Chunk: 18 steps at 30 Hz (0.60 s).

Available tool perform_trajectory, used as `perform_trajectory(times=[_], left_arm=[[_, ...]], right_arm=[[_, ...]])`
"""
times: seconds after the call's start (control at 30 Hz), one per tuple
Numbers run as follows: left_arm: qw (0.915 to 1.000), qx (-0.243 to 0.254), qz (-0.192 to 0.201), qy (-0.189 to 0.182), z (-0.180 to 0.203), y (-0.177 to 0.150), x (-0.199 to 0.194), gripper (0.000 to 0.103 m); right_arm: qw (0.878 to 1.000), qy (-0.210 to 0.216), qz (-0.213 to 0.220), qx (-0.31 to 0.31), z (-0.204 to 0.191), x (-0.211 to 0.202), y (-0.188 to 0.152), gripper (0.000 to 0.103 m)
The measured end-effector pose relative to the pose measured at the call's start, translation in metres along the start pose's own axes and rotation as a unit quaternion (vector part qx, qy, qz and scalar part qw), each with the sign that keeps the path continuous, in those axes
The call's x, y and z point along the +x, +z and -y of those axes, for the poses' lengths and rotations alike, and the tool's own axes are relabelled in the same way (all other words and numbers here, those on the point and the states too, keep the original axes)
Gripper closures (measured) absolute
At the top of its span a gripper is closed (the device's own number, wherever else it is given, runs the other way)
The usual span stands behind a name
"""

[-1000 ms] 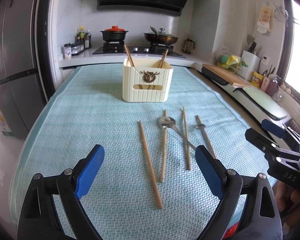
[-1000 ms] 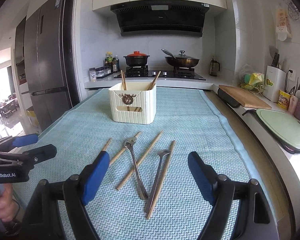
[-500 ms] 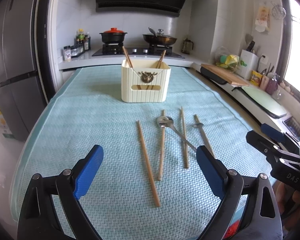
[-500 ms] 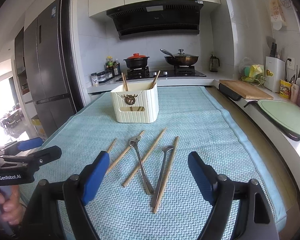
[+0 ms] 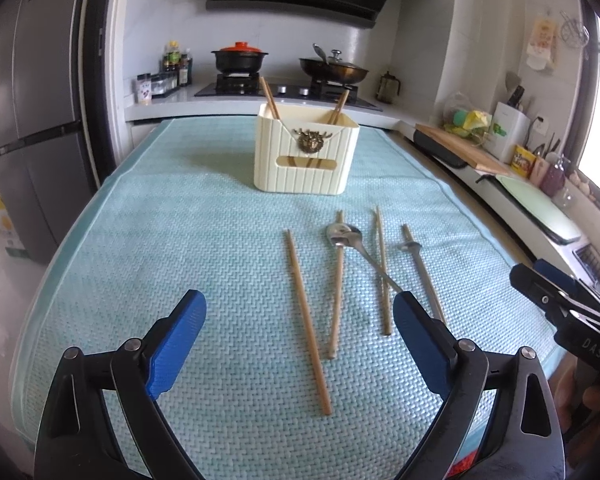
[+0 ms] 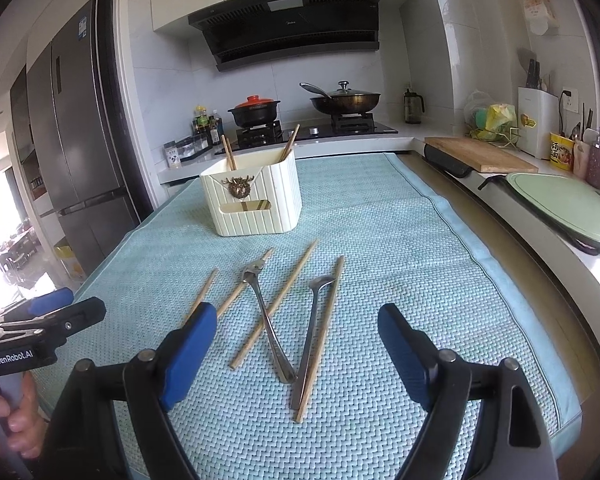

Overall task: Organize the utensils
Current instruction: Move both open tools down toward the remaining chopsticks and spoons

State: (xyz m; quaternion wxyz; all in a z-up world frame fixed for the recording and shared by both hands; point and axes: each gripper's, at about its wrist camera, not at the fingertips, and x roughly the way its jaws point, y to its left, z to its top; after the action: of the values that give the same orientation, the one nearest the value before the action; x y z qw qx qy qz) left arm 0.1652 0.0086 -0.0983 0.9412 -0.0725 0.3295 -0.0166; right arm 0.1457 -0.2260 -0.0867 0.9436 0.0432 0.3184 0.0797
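A cream ribbed utensil holder point(image 5: 306, 156) point(image 6: 254, 200) stands mid-table with chopsticks sticking out of it. In front of it several wooden chopsticks point(image 5: 306, 316) point(image 6: 274, 306) and two metal spoons point(image 5: 360, 252) point(image 6: 266, 320) lie loose on the light blue mat. The second spoon point(image 5: 422, 276) point(image 6: 310, 332) lies beside a chopstick. My left gripper point(image 5: 300, 340) is open and empty, above the mat near the chopsticks' near ends. My right gripper point(image 6: 296, 348) is open and empty, over the spoon handles.
The light blue mat point(image 5: 180, 240) covers the table. A fridge point(image 5: 24, 120) stands at the left. A stove with a pot point(image 5: 240, 58) and a wok point(image 5: 334, 68) is behind. A counter with a cutting board point(image 6: 480, 156) runs along the right edge.
Both grippers have drifted slightly; the right view has tilted a little to the right. Nothing on the mat has moved, and both stay open.
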Motion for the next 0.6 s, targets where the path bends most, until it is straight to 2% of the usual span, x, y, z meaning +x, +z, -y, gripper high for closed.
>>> perform_trajectory(times=[0.1,0.2,0.6], left_arm=[[0.9998,-0.011,-0.016,0.002,-0.007,-0.002,0.011,0.007],[0.9991,-0.024,-0.035,0.002,-0.013,-0.004,0.02,0.007],[0.9969,-0.049,-0.059,0.015,-0.03,-0.01,0.034,0.007]], right_arm=[[1.0,-0.007,-0.001,0.003,0.004,0.0,-0.005,0.019],[1.0,-0.008,-0.02,0.011,0.009,0.006,-0.012,0.019],[0.997,-0.025,-0.061,0.029,0.019,0.029,-0.019,0.019]])
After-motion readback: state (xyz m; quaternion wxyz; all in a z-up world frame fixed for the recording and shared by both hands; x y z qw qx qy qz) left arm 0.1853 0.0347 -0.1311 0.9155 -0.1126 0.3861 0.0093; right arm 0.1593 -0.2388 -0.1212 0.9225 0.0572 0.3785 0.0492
